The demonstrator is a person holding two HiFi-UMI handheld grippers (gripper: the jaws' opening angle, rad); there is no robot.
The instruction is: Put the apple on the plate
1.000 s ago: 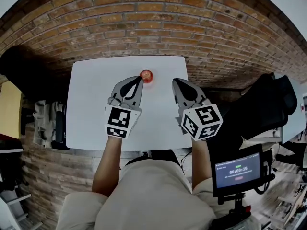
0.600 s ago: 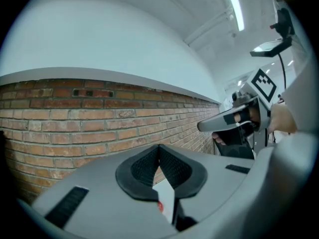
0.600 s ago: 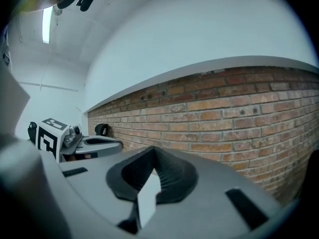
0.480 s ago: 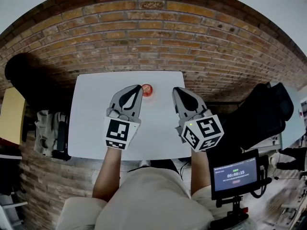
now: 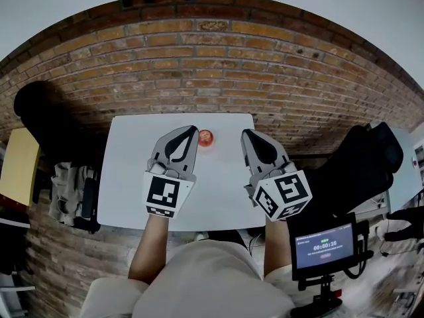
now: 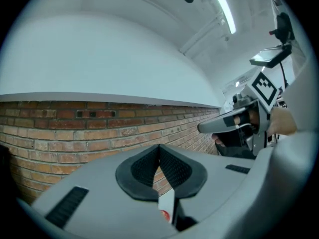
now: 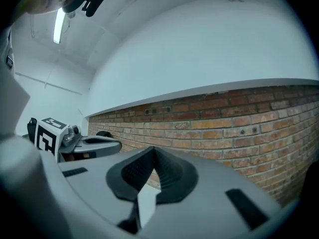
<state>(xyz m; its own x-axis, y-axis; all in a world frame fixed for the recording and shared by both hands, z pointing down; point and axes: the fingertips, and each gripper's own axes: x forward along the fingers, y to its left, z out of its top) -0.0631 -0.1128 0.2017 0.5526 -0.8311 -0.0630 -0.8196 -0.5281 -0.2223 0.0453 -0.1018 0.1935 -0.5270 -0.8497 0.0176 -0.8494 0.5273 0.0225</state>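
The apple [image 5: 205, 137] lies on the bare surface [image 5: 132, 177] near its far edge, and no plate shows in any view, so it is not on a plate now. The left claw [image 5: 193, 130], near the apple, and the right claw [image 5: 245, 133] are both clenched and empty. A brick wall [image 5: 199, 58] stands behind, and the way to the apple looks free.

I see a smooth, matt white table [image 5: 132, 177]. The wall [image 5: 212, 58] behind it is rough red brick. The apple [image 5: 205, 137] looks shiny. My left gripper [image 5: 193, 130] and right gripper [image 5: 244, 133] are smooth grey plastic, with black bumpy pads [image 6: 144, 169].
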